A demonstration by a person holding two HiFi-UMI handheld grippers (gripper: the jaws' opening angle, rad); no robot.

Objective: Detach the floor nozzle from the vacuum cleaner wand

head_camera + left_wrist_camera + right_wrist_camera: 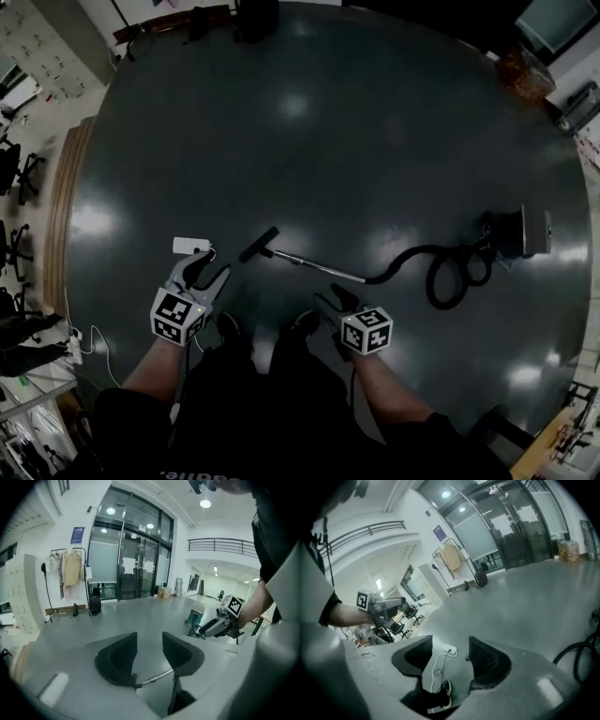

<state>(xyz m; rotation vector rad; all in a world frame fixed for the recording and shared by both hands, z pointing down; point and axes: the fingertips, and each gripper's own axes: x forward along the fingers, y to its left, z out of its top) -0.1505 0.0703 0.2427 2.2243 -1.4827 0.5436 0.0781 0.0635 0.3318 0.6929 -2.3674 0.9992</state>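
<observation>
left gripper (208,274): jaws apart, empty | right gripper (336,302): jaws apart, empty | floor nozzle (259,244): on floor, 12 o'clock of feet, joined to wand (314,265) running toward 4 o'clock | grippers held above it, likely pre-approach

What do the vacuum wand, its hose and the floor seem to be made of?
Wand: probably metal, polished; it shows pale and shiny.
Hose: likely flexible black plastic or rubber; it lies in loops.
Floor: hard, smooth, glossy coating; lamps reflect on it, exact material unclear.
</observation>
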